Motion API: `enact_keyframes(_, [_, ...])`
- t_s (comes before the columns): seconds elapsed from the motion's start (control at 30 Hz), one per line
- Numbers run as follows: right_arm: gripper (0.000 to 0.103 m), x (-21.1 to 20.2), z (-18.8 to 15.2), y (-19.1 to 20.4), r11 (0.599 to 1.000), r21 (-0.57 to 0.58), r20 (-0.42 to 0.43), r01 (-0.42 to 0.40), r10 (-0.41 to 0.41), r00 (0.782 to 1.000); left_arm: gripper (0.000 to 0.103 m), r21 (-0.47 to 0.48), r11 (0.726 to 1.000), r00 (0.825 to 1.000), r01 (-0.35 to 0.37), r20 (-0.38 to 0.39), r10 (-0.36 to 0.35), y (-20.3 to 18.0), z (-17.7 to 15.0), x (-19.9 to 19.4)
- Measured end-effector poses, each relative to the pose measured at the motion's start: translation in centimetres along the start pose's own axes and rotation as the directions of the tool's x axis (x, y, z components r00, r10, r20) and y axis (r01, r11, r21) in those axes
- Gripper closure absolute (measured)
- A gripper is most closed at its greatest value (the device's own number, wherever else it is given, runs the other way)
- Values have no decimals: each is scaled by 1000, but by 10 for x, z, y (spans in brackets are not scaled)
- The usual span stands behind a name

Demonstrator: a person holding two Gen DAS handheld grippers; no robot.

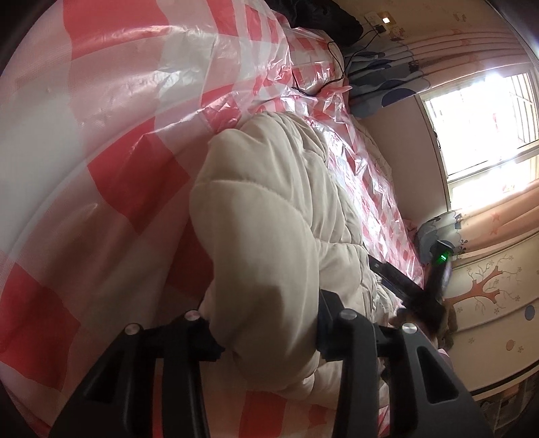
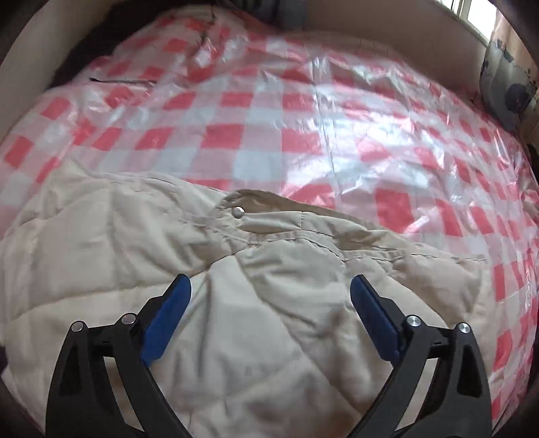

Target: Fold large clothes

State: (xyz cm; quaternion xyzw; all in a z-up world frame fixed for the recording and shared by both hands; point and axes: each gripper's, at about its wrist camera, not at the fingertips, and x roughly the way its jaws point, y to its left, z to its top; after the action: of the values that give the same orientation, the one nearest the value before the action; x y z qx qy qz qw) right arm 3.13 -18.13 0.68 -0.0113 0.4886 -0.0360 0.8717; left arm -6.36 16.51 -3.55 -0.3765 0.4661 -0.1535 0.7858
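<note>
A cream quilted jacket (image 1: 269, 202) lies bunched on a bed covered by a red-and-white checked plastic sheet (image 1: 128, 175). My left gripper (image 1: 266, 323) is shut on a thick puffed fold of the jacket, which bulges out between the black fingers (image 1: 205, 337). In the right wrist view the jacket (image 2: 235, 320) spreads out below, its collar and a metal snap (image 2: 239, 211) at the far edge. My right gripper (image 2: 269, 281) stands wide open just above the fabric, and its blue pads (image 2: 168, 316) hold nothing. The right gripper's black body with a green light (image 1: 441, 259) shows beyond the jacket.
The checked sheet (image 2: 303, 134) reaches far past the jacket. A black cable (image 1: 337, 74) and dark clothing (image 1: 320, 17) lie at the bed's far end. A patterned pillow (image 2: 508, 87) sits at the corner. A window (image 1: 485, 121) and curtains (image 1: 498, 215) line the wall.
</note>
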Motion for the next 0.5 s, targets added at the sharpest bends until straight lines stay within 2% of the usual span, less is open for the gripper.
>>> enact_keyframes(0.1, [10,-64,-58,11,998,-67,129,20,-11,992,64,9,1000,1000,0,3,0,-1,-1,-1])
enact_keyframes(0.13, [10,-68,-77,18,995,-93,130,29,-17,991,64,11,1000,1000,-1,6,1,-1,-2,-1])
enact_keyframes(0.2, [10,-41,-107,40,981,-189,48,43,-35,998,64,17,1000,1000,-3,16,2,-3,-3,-1])
enact_keyframes(0.23, [9,-27,-116,48,973,-224,50,60,-50,997,64,19,1000,1000,7,16,-8,-4,-5,-1])
enact_keyframes(0.27, [9,-24,-118,50,972,-226,72,67,-52,996,64,33,999,1000,5,28,-6,-6,-7,-1])
enact_keyframes(0.33, [10,-40,-111,45,985,-162,62,53,-43,997,64,70,997,998,-17,54,13,-11,-12,-5])
enact_keyframes(0.4, [10,-75,-117,49,988,-143,197,65,-35,980,64,88,996,998,-14,65,8,-12,-13,-8])
enact_keyframes(0.43, [10,-83,-122,53,986,-146,226,76,-41,973,64,94,996,998,-12,69,6,-13,-13,-9])
enact_keyframes(0.47, [10,-77,-127,59,984,-163,198,69,-36,980,64,101,995,997,-15,73,7,-14,-13,-9])
enact_keyframes(0.5, [10,-54,-135,69,976,-210,108,53,-31,994,64,114,993,997,-20,81,11,-16,-13,-9])
